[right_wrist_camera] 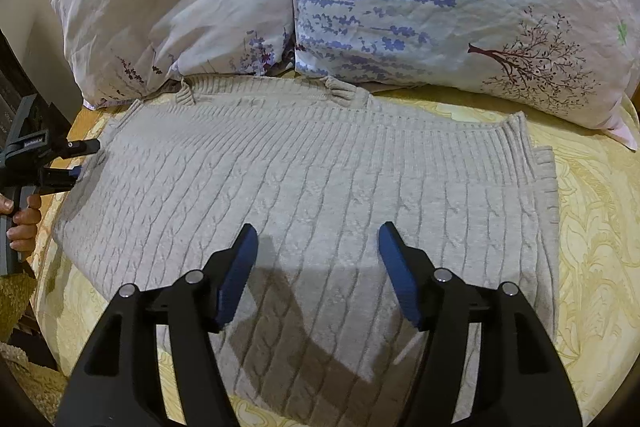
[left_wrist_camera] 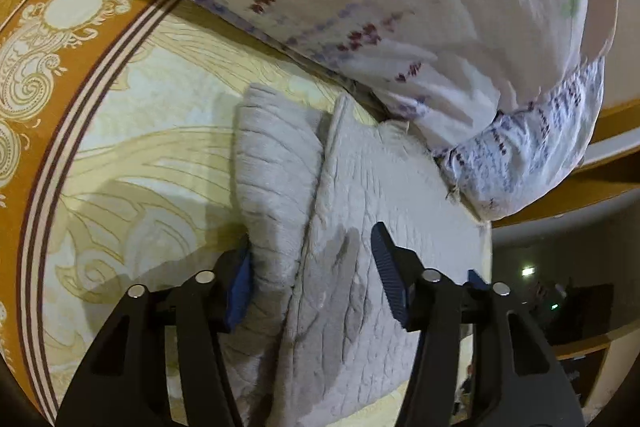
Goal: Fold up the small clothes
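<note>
Roughly spread, a pale grey cable-knit sweater (right_wrist_camera: 304, 187) lies flat on the bed's yellow patterned bedspread (right_wrist_camera: 592, 251), its ribbed edge just beside two white floral-print pillows (right_wrist_camera: 440, 7) at the far side.

Left edge, right wrist view: a hand (right_wrist_camera: 22, 219) grips the handle of the left claw (right_wrist_camera: 82, 159), whose tips sit at the sweater's left border. The left wrist view shows a raised fold of knit (left_wrist_camera: 288, 187) standing between its blue pads (left_wrist_camera: 240, 287). The near pad touches the fold; the far pad (left_wrist_camera: 390, 275) stands clear above the cloth. So this claw is part open and straddling the fold, not clamped on it.

Middle: the right claw (right_wrist_camera: 318, 247) hovers over the sweater's near half, jaws parted, nothing between them but flat knit below. Whether the tips touch the cloth cannot be told.

Right: the sweater's right side ends in a stepped corner (right_wrist_camera: 536, 163), one layer over another, so it looks already partly folded.

Step in hand, as judged: taking the left edge to carry it across. To do it well, close on both layers of the raised fold, not a single thread-thin pinch. The right claw could pin the middle so the body does not drag. Lift low and lay the edge square to the ribbing.
</note>
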